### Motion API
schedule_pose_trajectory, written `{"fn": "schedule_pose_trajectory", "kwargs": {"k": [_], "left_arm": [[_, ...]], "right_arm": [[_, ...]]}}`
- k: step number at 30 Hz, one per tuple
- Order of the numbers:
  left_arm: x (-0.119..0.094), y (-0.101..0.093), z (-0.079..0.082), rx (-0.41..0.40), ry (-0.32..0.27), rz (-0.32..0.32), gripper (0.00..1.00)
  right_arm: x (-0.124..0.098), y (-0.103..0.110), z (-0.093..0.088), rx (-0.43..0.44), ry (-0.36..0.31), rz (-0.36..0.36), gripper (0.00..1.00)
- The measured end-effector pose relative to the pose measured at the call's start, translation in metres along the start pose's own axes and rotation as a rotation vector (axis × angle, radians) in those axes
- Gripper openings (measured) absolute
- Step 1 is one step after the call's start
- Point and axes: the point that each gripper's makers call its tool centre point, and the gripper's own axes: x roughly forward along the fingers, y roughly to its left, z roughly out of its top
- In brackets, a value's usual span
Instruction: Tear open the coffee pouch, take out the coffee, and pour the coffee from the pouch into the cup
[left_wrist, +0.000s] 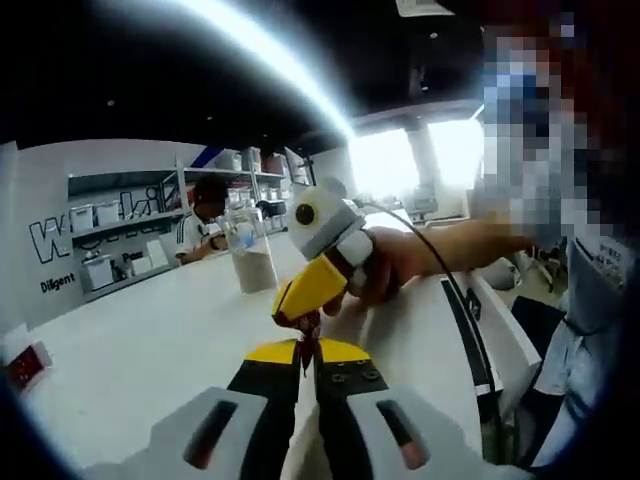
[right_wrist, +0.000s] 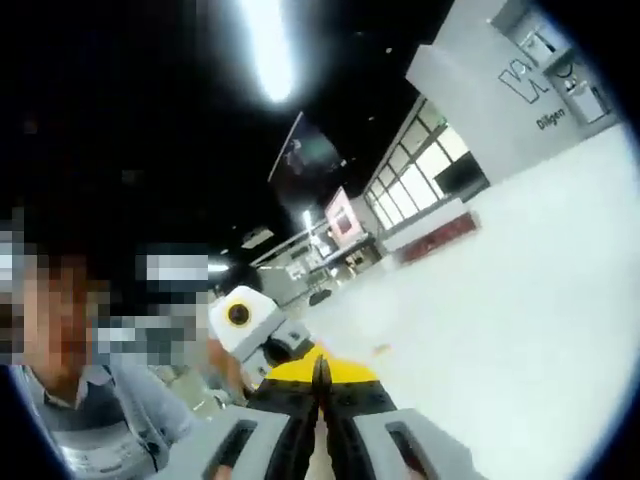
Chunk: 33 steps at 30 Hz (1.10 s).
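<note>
Seen edge-on, the coffee pouch (left_wrist: 305, 333) is a thin dark red strip pinched between both grippers above the white table. In the left gripper view my left gripper (left_wrist: 305, 347) is shut on its near end. My right gripper (left_wrist: 298, 318), held by a hand (left_wrist: 400, 262), comes in from the right and is shut on the same strip just beyond. In the right gripper view my right gripper (right_wrist: 320, 370) is shut on the thin pouch edge, with the left gripper (right_wrist: 298, 352) meeting it from the left. A clear cup (left_wrist: 252, 262), pale beige in its lower half, stands on the table behind them.
The white table (left_wrist: 140, 340) stretches left and ahead. Wall shelves (left_wrist: 110, 240) with boxes and a seated person (left_wrist: 205, 215) are behind the cup. A red item (left_wrist: 25, 365) lies at the left edge. A black cable (left_wrist: 462, 305) runs along the right. A red box (right_wrist: 440, 235) sits at the table's far end.
</note>
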Motion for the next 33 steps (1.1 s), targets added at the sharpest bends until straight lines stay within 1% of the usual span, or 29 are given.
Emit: {"fn": "schedule_pose_trajectory", "kwargs": {"k": [2,4,5,7,9,10,11,12,16,20,23,27,30,33], "left_arm": [[0.0,-0.001,-0.002,-0.023,0.012,-0.011,0.06],[0.0,-0.001,-0.001,-0.051,0.011,-0.016,0.05],[0.0,0.0,-0.002,-0.057,0.012,-0.016,0.05],[0.0,0.001,-0.002,-0.052,0.014,-0.007,0.04],[-0.001,0.0,-0.002,-0.044,0.013,-0.005,0.04],[0.0,0.0,-0.002,-0.044,0.012,-0.007,0.04],[0.0,0.0,-0.002,-0.042,0.016,-0.007,0.04],[0.0,0.0,-0.003,-0.042,0.018,-0.009,0.04],[0.001,-0.002,-0.003,-0.026,0.021,-0.014,0.04],[0.0,-0.002,-0.003,-0.024,0.024,-0.021,0.04],[0.0,-0.002,-0.006,-0.02,0.041,-0.02,0.04],[-0.002,-0.002,-0.005,-0.023,0.036,-0.022,0.04],[-0.002,-0.001,-0.005,-0.028,0.036,-0.018,0.04],[-0.003,0.0,-0.005,-0.037,0.035,-0.018,0.04]], "right_arm": [[0.001,0.0,-0.002,-0.018,0.009,-0.01,0.03],[0.002,0.005,0.0,-0.091,-0.006,-0.007,0.03],[0.002,0.005,-0.001,-0.124,-0.007,-0.018,0.03],[0.004,0.007,-0.003,-0.214,0.001,-0.032,0.04],[0.006,0.008,-0.001,-0.307,-0.002,-0.028,0.16],[0.007,0.006,0.0,-0.327,0.008,-0.022,0.21],[0.008,0.007,-0.002,-0.343,0.02,-0.015,0.24],[0.009,0.006,-0.001,-0.348,0.023,-0.021,0.21],[0.007,-0.002,-0.003,-0.473,0.049,-0.065,0.11],[0.006,-0.001,-0.003,-0.484,0.049,-0.07,0.11],[0.005,-0.005,-0.004,-0.612,0.08,-0.108,0.07],[0.004,-0.001,-0.003,-0.633,0.087,-0.131,0.06],[0.003,-0.003,-0.002,-0.642,0.078,-0.141,0.07],[0.002,-0.003,0.0,-0.621,0.067,-0.139,0.07]]}}
